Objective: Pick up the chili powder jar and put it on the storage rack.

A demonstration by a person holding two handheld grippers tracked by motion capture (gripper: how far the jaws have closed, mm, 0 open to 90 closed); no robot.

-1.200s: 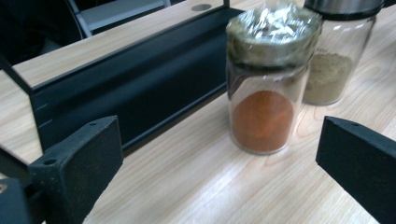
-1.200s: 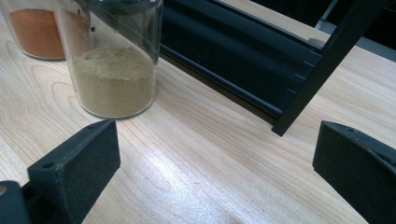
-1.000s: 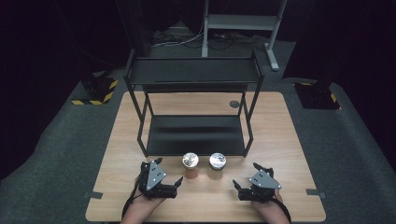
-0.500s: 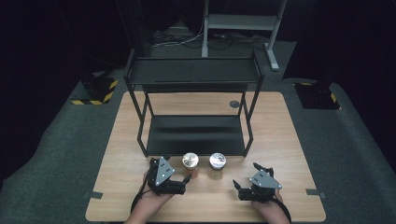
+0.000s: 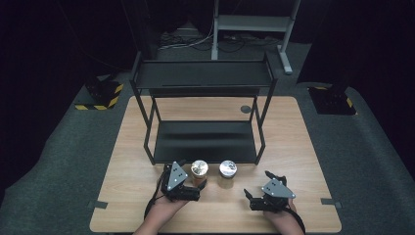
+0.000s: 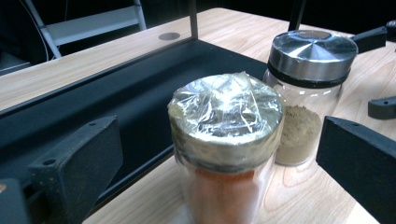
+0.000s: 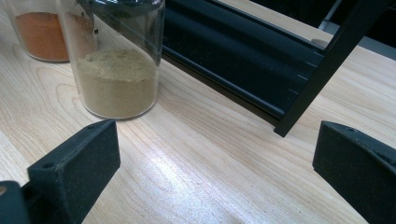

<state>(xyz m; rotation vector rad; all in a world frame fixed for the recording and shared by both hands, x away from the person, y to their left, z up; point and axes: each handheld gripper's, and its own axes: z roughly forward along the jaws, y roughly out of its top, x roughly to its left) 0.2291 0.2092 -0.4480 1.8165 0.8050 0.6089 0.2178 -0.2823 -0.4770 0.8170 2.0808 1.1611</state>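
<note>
Two glass spice jars stand side by side before a black two-tier rack [image 5: 203, 139]. The orange-powder jar [image 5: 199, 171] has a plastic-wrapped lid [image 6: 226, 116]. The tan-powder jar [image 5: 227, 170] carries a silver lid [image 6: 310, 51]. My left gripper [image 5: 192, 175] is open, and its jaws straddle the orange-powder jar [image 6: 219, 196] with a gap on each side. My right gripper [image 5: 258, 185] is open over bare wood, to the right of the tan-powder jar [image 7: 119, 70]. Farther left in the right gripper view stands the orange-powder jar [image 7: 42, 32].
The wooden table [image 5: 303, 147] holds the rack, whose upper shelf [image 5: 203, 73] overhangs the lower one. A rack leg [image 7: 322, 74] stands just ahead of my right gripper [image 7: 215, 158]. A round grommet [image 5: 245, 109] sits behind the rack. Dark floor surrounds the table.
My left gripper has moved right and forward until its jaws flank the orange-powder jar. The right gripper and both jars have stayed put.
</note>
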